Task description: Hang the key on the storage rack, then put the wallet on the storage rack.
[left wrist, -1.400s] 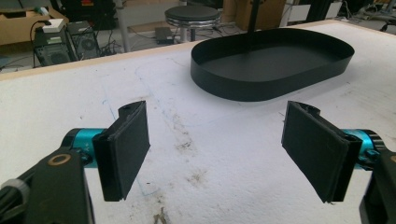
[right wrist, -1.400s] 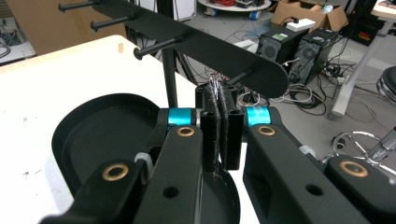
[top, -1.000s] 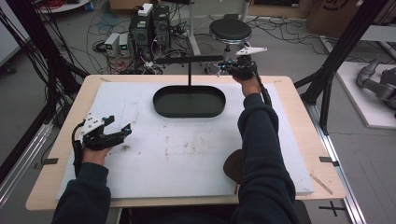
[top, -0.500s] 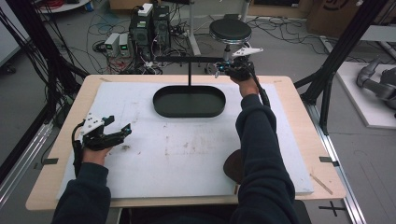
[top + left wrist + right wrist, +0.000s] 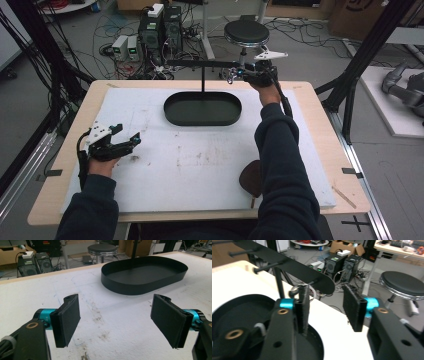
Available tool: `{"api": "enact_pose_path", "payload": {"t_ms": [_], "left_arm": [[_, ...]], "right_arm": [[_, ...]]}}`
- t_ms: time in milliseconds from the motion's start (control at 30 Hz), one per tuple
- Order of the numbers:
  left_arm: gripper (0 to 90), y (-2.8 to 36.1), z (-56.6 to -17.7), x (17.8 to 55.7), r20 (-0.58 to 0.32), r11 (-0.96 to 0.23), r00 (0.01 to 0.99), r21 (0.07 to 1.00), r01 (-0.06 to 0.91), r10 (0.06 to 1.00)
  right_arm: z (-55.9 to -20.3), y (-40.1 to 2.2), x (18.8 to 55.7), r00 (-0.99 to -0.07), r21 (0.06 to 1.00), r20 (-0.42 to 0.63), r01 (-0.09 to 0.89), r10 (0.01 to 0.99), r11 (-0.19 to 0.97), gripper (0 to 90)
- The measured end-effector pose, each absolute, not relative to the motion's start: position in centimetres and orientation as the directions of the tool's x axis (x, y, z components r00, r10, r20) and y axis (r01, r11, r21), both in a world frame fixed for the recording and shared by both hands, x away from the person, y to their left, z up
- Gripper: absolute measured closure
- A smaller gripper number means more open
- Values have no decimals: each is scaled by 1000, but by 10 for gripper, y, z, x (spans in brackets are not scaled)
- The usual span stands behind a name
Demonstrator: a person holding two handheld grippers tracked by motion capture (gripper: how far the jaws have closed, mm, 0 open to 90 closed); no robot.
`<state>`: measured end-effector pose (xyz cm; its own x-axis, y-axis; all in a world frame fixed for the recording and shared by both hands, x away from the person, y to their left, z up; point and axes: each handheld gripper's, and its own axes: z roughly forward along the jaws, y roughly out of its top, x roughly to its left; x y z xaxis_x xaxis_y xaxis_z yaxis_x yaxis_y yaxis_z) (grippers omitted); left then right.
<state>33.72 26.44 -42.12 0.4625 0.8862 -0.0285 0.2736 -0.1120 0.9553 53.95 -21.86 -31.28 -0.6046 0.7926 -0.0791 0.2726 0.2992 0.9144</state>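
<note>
Right gripper [image 5: 235, 75] at the rack's end peg, jaws just opened, metal ring [image 5: 295, 290] hanging beside its left pad, left gripper [image 5: 131, 140] released over the table.

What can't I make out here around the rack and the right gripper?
- Ring on the rack peg: right gripper view, partly behind a pad; whether it hangs free is unclear.
- Same ring in the high view: too small, beside the right gripper, whose jaws have just been opening.
- Brown object: high view, largely hidden by the right sleeve.
</note>
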Motion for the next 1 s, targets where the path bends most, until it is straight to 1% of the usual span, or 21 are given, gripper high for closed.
{"api": "enact_pose_path", "payload": {"t_ms": [67,100,133,200,267,300,333,367,400,467,533,567,600,667,733,833,867,967,1000], "left_arm": [[232,265,-421,337,-32,-109,462,955,275,886],[232,265,-421,337,-36,-104,460,956,276,887],[209,266,-421,337,-43,-97,458,956,279,888],[197,268,-420,337,-76,-65,456,956,285,887],[183,268,-420,337,-89,-49,462,960,277,882],[179,268,-419,337,-83,-52,465,961,270,881],[179,268,-419,338,-83,-51,465,962,268,881],[179,268,-419,338,-85,-52,471,961,270,878],[179,267,-420,338,-83,-55,473,961,271,877],[179,267,-420,338,-82,-59,481,961,271,873],[179,267,-420,338,-81,-62,486,960,272,870],[179,266,-420,337,-82,-60,484,961,271,871],[179,266,-420,336,-78,-67,487,960,273,870],[179,266,-420,335,-72,-73,486,959,273,871],[179,266,-419,335,-71,-72,484,960,271,872],[180,266,-419,336,-69,-70,482,962,264,873],[181,265,-419,336,-70,-68,483,962,263,873],[183,265,-419,337,-71,-68,484,962,265,872],[184,265,-419,337,-71,-68,484,962,265,872]], "right_arm": [[-308,-222,533,-615,906,-76,285,785,312,480],[-308,-222,533,-615,906,-76,285,785,312,480],[-302,-226,525,-627,893,-93,291,774,343,430],[-300,-230,518,-629,894,-97,285,771,345,427],[-296,-239,504,-638,886,-107,287,762,364,380],[-292,-248,490,-644,874,-93,312,759,372,318],[-292,-248,490,-644,874,-93,312,759,372,318],[-290,-253,483,-642,858,-99,331,760,392,277],[-288,-257,476,-637,844,-99,353,764,403,260],[-290,-267,456,-639,856,-102,333,762,395,256],[-293,-272,443,-634,848,-128,329,763,415,218],[-303,-278,426,-622,838,-145,336,769,430,212],[-303,-278,426,-622,838,-145,336,769,430,212],[-314,-283,412,-614,841,-162,324,773,434,212],[-326,-286,401,-607,828,-168,342,777,445,212],[-342,-292,385,-606,832,-139,357,783,424,211],[-349,-295,374,-606,833,-131,362,785,418,211],[-360,-297,357,-609,833,-126,364,783,417,211],[-360,-297,357,-609,833,-126,364,783,417,211]]}}
